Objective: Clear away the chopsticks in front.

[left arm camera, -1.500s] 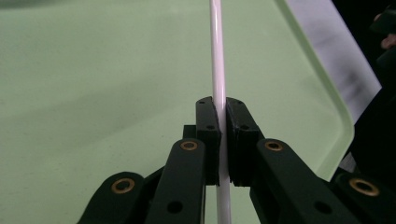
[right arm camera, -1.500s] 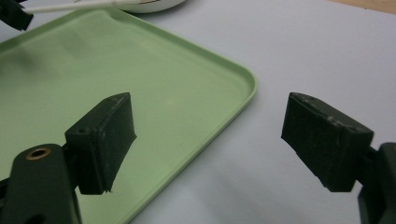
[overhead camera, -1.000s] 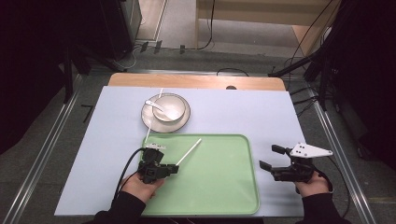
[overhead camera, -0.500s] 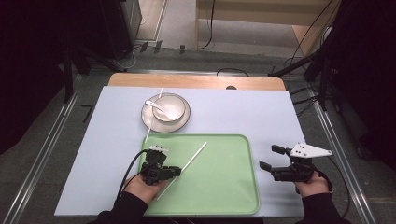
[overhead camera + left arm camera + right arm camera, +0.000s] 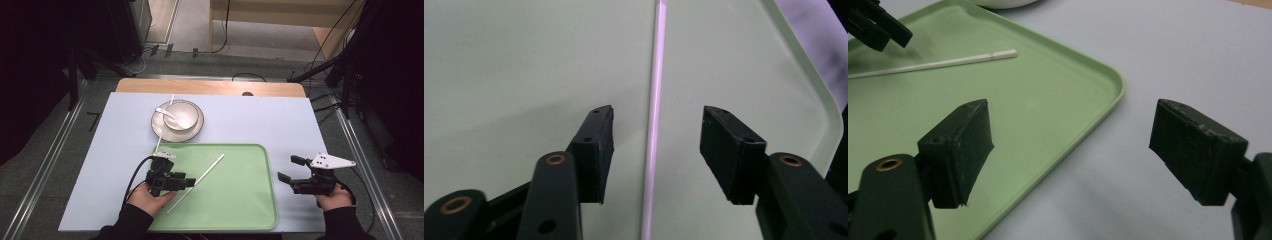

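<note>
Covering the table's near edge, a green tray was noted. Near its left edge a white stick lay flat, straddled by the left gripper, jaws apart, ungripped. The right gripper, spread and empty, was held just off the tray's right edge.

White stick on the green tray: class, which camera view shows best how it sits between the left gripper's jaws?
The left gripper view: the white stick runs between open jaws, touching neither. The high view shows its whole length on the green tray; the right gripper view shows one end.
</note>
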`<state>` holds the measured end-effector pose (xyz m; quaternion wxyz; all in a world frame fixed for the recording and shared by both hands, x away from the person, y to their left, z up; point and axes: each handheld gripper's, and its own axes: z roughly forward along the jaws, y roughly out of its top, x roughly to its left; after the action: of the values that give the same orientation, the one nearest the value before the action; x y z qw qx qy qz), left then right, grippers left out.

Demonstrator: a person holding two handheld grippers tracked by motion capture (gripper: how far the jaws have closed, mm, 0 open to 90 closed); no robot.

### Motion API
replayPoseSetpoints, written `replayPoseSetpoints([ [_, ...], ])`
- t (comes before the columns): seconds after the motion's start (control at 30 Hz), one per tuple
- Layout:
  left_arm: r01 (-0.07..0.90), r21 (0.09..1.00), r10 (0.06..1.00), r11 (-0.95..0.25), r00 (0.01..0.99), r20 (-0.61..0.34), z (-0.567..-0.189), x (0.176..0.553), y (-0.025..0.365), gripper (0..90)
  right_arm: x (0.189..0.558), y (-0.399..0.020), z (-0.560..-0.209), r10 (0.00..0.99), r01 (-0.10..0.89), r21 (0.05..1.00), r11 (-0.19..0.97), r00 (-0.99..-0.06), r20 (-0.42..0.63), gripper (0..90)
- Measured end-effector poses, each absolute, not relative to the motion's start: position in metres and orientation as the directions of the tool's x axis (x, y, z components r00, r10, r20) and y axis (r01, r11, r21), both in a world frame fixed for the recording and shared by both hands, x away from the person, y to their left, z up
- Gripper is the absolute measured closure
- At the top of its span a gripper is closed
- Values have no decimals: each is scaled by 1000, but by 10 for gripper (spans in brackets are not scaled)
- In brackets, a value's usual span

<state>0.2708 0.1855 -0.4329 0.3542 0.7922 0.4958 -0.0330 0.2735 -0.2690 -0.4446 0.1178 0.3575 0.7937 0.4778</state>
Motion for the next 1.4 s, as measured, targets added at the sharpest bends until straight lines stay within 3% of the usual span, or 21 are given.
replayPoseSetpoints([
  [0.47, 797, 577, 788, -180, 468, -400, -409, 282, 236, 386, 274, -269, -446, 679, 456, 839, 296, -718, 151, 177],
  [0.73, 791, 590, 804, -162, 453, -386, -399, 297, 259, 285, 273, -270, -445, 683, 458, 840, 291, -714, 153, 177],
  [1.13, 779, 606, 829, -159, 439, -347, -385, 333, 271, 320, 273, -271, -445, 683, 454, 841, 294, -715, 147, 178],
  [1.4, 804, 573, 848, -162, 410, -335, -393, 366, 272, 392, 273, -270, -445, 684, 460, 838, 292, -713, 153, 178],
])
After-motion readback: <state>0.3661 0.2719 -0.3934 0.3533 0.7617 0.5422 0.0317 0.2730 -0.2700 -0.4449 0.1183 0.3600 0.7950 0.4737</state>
